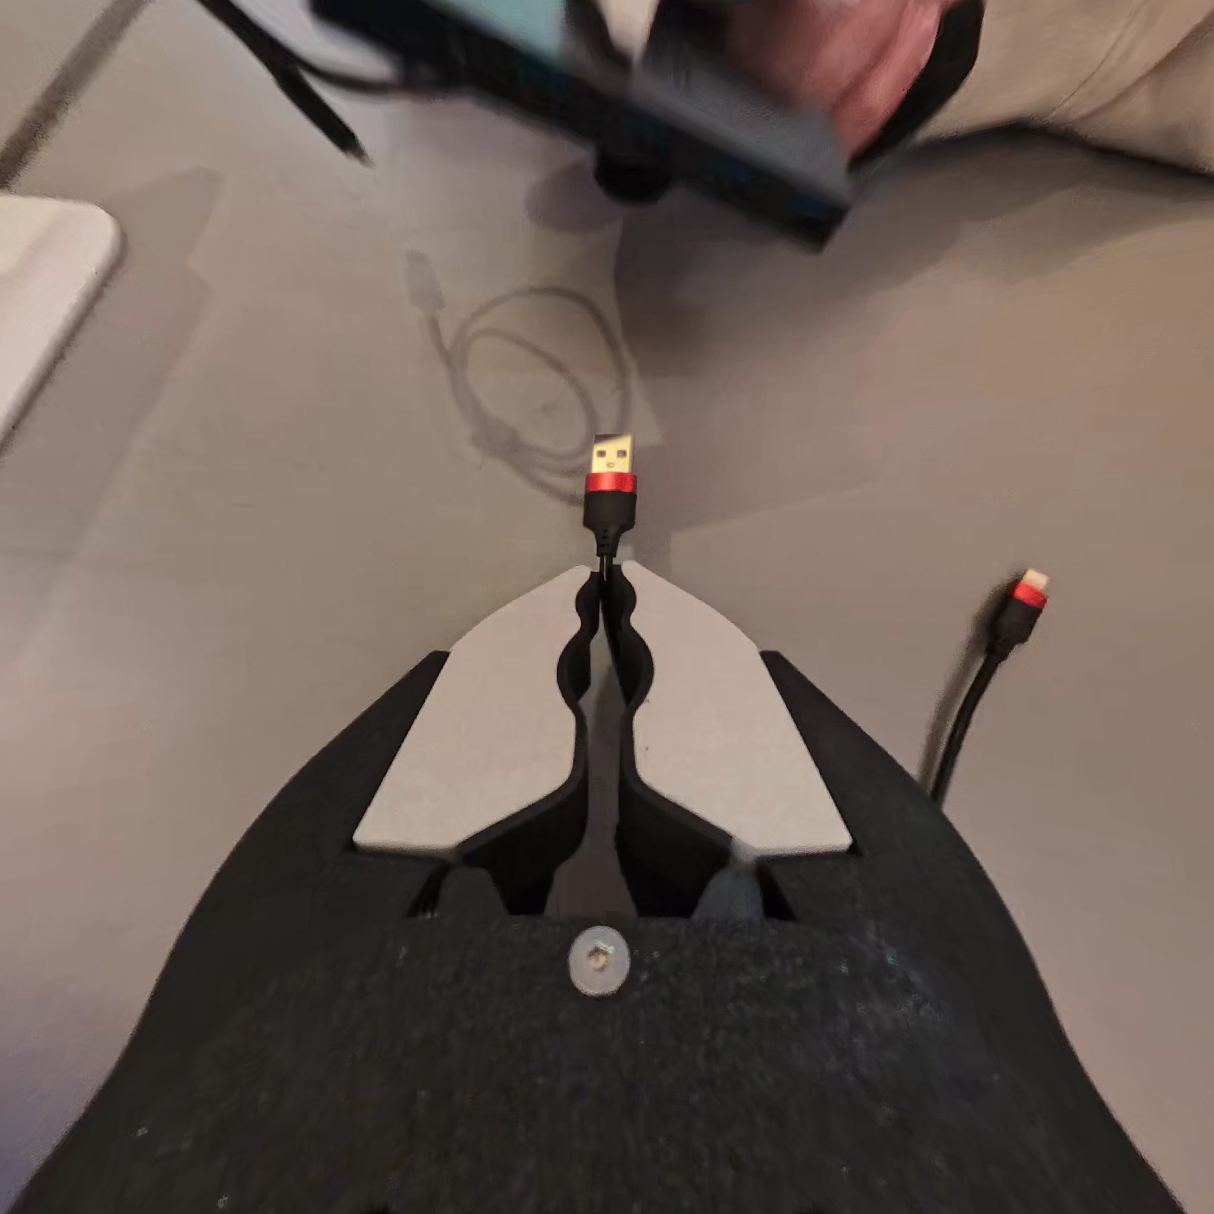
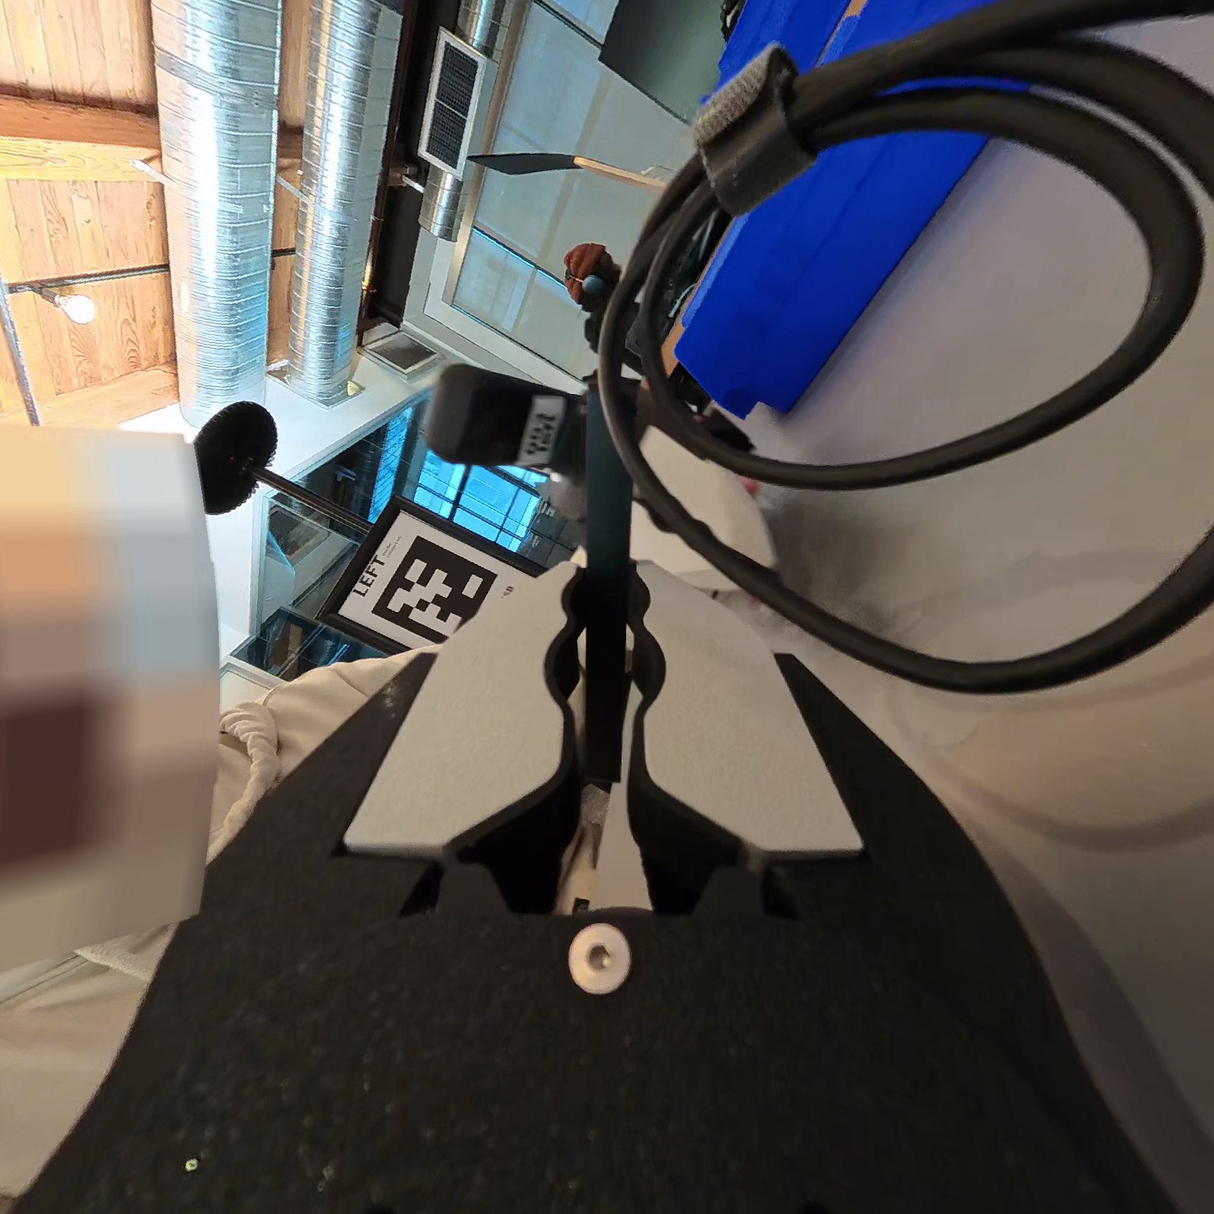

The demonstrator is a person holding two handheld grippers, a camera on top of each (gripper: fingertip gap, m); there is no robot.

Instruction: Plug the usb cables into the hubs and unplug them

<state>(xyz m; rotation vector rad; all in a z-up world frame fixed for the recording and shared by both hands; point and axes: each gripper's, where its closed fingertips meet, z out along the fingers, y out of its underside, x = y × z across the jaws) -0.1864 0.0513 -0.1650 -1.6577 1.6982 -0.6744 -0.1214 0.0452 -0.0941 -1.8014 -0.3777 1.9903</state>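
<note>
In the left wrist view my left gripper point(image 1: 607, 568) is shut on a thin black cable just behind its USB plug point(image 1: 612, 460), which has a gold tip and a red collar and points forward above the grey table. The cable's other red-collared end point(image 1: 1028, 594) hangs at the right. The black hub point(image 1: 690, 131) is blurred at the top, in front of a person's hand. In the right wrist view my right gripper point(image 2: 604, 578) is shut on that dark, thin hub point(image 2: 604, 657), seen edge-on. The hub's thick black cable point(image 2: 985, 676) loops to the right, bound by a grey strap.
A coiled white cable point(image 1: 539, 387) lies on the grey table point(image 1: 920, 427) ahead of the plug. A white flat object point(image 1: 46, 289) sits at the left edge. The right wrist view is tilted toward the ceiling and shows a blue bin point(image 2: 821, 263) and the other gripper's marker tag point(image 2: 427, 591).
</note>
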